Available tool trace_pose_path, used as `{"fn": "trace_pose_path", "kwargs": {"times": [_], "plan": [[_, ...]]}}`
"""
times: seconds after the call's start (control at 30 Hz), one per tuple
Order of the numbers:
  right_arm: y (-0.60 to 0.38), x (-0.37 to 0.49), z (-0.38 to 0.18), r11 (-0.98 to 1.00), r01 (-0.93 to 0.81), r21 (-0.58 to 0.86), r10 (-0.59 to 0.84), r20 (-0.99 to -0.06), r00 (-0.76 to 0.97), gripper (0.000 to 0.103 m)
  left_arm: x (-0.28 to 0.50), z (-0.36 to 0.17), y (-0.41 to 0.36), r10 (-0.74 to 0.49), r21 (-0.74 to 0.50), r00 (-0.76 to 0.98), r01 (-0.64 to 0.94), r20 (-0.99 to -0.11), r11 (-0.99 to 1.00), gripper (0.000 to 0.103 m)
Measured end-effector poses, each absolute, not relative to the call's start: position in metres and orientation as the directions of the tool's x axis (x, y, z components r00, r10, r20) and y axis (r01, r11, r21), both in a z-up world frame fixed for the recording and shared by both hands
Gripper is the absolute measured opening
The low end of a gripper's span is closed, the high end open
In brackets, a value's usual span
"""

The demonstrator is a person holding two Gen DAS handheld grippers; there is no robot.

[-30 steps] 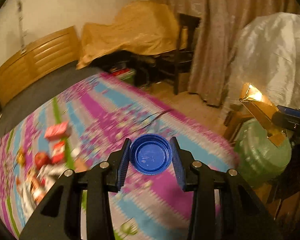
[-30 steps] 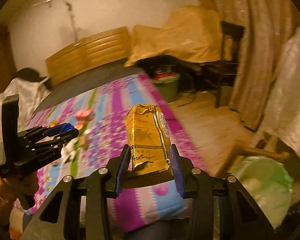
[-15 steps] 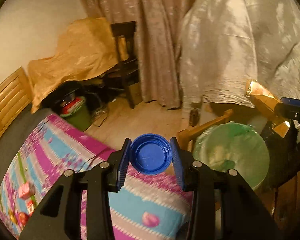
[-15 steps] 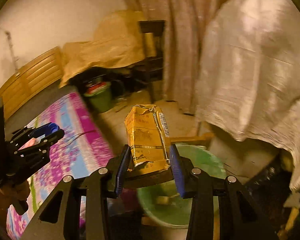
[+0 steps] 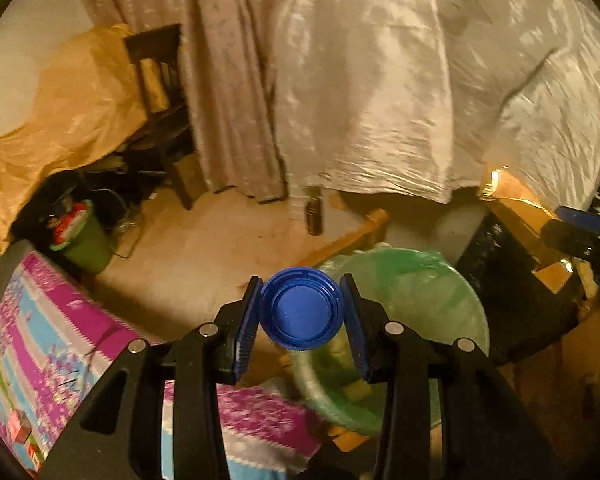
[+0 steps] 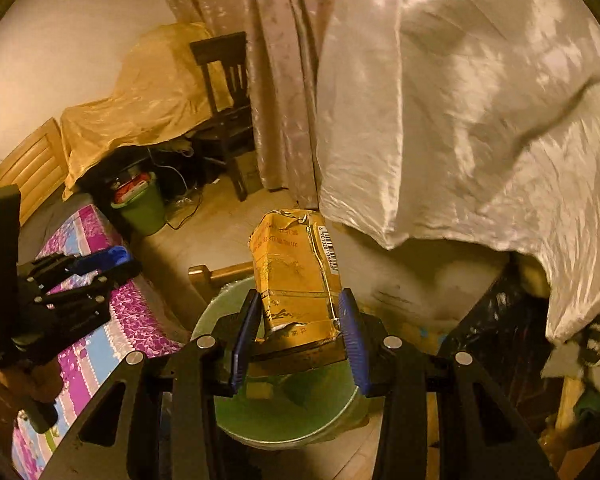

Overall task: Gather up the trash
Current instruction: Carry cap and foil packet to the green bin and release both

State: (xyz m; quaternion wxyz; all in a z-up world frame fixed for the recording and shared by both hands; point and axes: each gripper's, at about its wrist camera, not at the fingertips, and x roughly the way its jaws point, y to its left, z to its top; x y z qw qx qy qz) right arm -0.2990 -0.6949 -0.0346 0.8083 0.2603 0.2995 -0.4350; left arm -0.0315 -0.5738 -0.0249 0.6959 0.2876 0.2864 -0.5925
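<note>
Blue cap (image 5: 302, 313) between left tool (image 5: 302, 316) pads

A crumpled yellow carton (image 6: 296, 276) carries the only print in view: a barcode with tiny digits down its right edge and lines of dark lettering on its front face, all too small and blurred to read. Nothing else shows text.

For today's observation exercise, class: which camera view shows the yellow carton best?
The right wrist view. The yellow carton fills the centre there, clamped in the right gripper, with its print and barcode showing. The left wrist view catches only its edge at the far right, partly cut off.
</note>
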Motion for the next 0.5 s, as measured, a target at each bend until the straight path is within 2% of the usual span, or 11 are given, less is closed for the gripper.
{"fn": "trace_pose_path", "kwargs": {"times": [0.2, 0.43, 0.47, 0.5], "plan": [[-0.705, -0.302, -0.059, 0.483, 0.858, 0.173, -0.501, -0.749, 0.433, 0.042, -0.043, -0.05, -0.591, -0.608, 0.009, 0.036, 0.999, -0.793, 0.048, 0.038], [-0.71, -0.293, -0.085, 0.493, 0.85, 0.186, -0.451, -0.78, 0.433, 0.042, -0.049, -0.069, -0.599, -0.572, 0.014, 0.026, 1.0, -0.82, 0.026, 0.038], [-0.711, -0.291, -0.088, 0.499, 0.846, 0.189, -0.445, -0.782, 0.437, 0.042, -0.049, -0.07, -0.6, -0.569, 0.009, 0.024, 1.0, -0.822, 0.029, 0.04], [-0.714, -0.285, -0.094, 0.513, 0.837, 0.188, -0.431, -0.787, 0.441, 0.044, -0.048, -0.072, -0.602, -0.564, -0.002, 0.015, 1.0, -0.826, 0.029, 0.053]]}}
